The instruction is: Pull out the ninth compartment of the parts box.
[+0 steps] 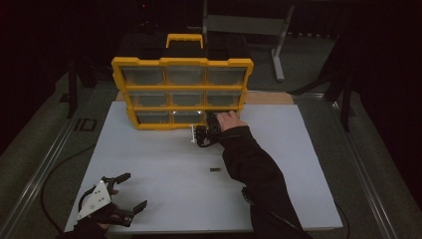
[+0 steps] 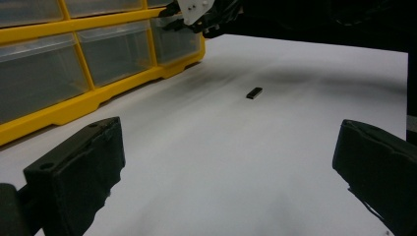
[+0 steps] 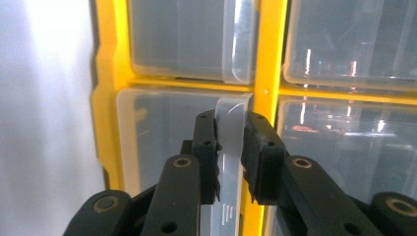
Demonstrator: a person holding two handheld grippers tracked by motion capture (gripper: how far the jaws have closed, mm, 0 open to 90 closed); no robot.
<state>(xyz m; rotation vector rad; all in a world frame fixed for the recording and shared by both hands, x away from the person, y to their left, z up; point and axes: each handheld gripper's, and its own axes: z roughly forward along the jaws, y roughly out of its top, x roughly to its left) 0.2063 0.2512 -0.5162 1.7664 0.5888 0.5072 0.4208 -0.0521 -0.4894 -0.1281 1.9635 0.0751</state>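
Observation:
A yellow drawer cabinet with clear plastic drawers stands at the back of the white table. My right gripper is at its bottom row, right-hand drawer. In the right gripper view, the right gripper is shut on that drawer's clear handle tab, beside the yellow frame. My left gripper rests open near the table's front left corner. In its own view the left gripper has nothing between its fingers. A small black piece lies flat on the table.
A dark-sleeved forearm stretches across the right middle of the table toward the cabinet. A cable loops off the table's left edge. A metal stand is behind the table.

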